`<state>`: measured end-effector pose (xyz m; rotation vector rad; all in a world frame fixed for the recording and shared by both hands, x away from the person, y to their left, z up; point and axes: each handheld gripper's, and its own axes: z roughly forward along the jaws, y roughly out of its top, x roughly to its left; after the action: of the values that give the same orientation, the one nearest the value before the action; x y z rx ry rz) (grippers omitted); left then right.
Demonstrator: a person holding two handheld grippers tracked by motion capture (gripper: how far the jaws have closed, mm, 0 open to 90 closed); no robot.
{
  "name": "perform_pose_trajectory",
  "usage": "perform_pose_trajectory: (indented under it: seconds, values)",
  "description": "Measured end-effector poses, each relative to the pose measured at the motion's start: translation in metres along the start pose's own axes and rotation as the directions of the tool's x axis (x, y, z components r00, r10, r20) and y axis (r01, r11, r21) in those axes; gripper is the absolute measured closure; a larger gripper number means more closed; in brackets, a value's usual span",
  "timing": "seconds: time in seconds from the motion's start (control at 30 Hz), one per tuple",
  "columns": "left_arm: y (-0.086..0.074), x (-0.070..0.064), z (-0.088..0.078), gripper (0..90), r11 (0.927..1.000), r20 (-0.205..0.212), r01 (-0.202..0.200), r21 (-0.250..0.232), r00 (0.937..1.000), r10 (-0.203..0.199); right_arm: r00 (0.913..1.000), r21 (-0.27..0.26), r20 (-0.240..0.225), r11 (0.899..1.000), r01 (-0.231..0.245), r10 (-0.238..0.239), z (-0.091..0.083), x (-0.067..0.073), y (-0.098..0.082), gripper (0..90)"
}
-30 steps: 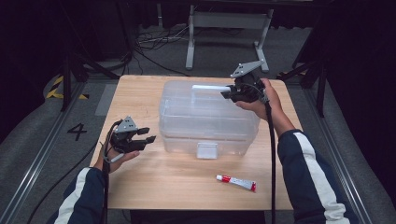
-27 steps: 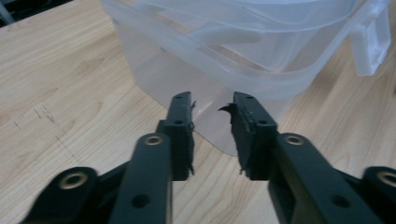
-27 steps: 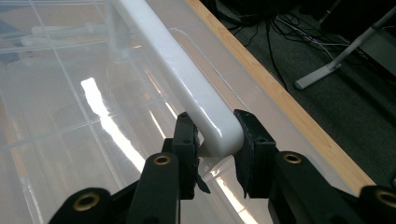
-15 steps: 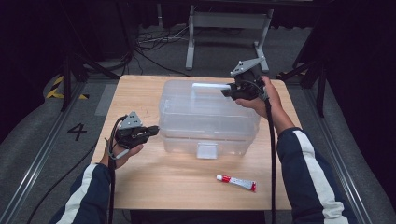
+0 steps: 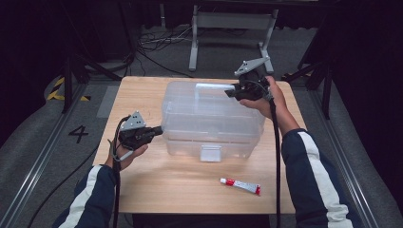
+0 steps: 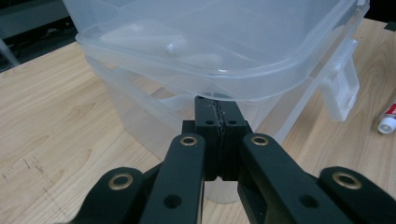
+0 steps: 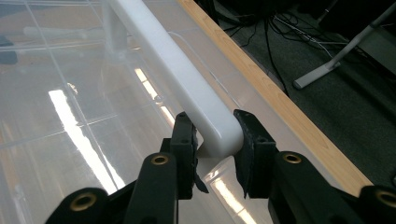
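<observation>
A clear plastic storage box (image 5: 211, 123) with a clear lid (image 6: 224, 51) stands mid-table. My right gripper (image 5: 230, 92) is at the lid's far right, shut on the end of the white carry handle (image 7: 177, 70), with a pad pressing on each side of the handle (image 7: 215, 140). My left gripper (image 5: 159, 129) lies level at the box's left end. Its jaws have just been closing and are now pressed together with nothing between them (image 6: 215, 116). Their tip sits just under the lid's rim, close against the box wall.
A small white and red tube (image 5: 240, 186) lies on the wooden table (image 5: 142, 95) in front of the box, to the right. The box's front latch (image 5: 210, 153) hangs down. Dark floor, cables and a metal stand lie beyond the far edge.
The left gripper's jaws, spread a second ago, have shut, and the gripper has shifted right up to the box's left end. The right gripper has held still on the handle.
</observation>
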<state>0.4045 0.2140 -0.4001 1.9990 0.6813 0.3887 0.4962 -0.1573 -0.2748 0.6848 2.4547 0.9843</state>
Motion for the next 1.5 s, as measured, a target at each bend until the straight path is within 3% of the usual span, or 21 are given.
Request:
perform_pose_trajectory:
  seconds: [0.27, 0.47, 0.63, 1.03, 1.23, 1.5]
  values:
    - [0.0, 0.0, 0.001, 87.8, 0.9999, 0.007, -0.012, 0.006, 0.9999, 0.012, 0.9999, -0.017, 0.009, 1.0, 0.006, -0.006, -0.009, 0.002, -0.002, 69.4]
    - [0.001, 0.0, 0.0, 88.9, 0.9995, -0.003, -0.027, 0.016, 0.9996, 0.027, 0.9991, -0.029, 0.041, 0.999, 0.016, -0.015, -0.021, 0.002, -0.006, 66.8]
    - [0.002, -0.001, 0.0, 89.4, 0.9992, -0.011, -0.035, 0.021, 0.9993, 0.036, 0.9979, -0.07, 0.064, 0.998, -0.008, 0.012, -0.04, -0.004, -0.016, 66.0]
    - [0.007, 0.0, -0.003, 89.6, 0.9987, -0.014, -0.049, 0.015, 0.9987, 0.049, 0.9856, -0.147, 0.147, 0.987, -0.061, 0.083, -0.079, -0.027, -0.061, 65.8]
    - [0.008, 0.0, -0.004, 89.6, 0.9986, -0.019, -0.052, 0.012, 0.9985, 0.052, 0.9806, -0.151, 0.164, 0.985, -0.083, 0.108, -0.084, -0.029, -0.088, 65.8]
    - [0.012, 0.001, -0.005, 89.7, 0.9984, -0.023, -0.057, 0.003, 0.9981, 0.057, 0.9751, -0.133, 0.196, 0.988, -0.078, 0.103, -0.08, -0.029, -0.118, 64.4]
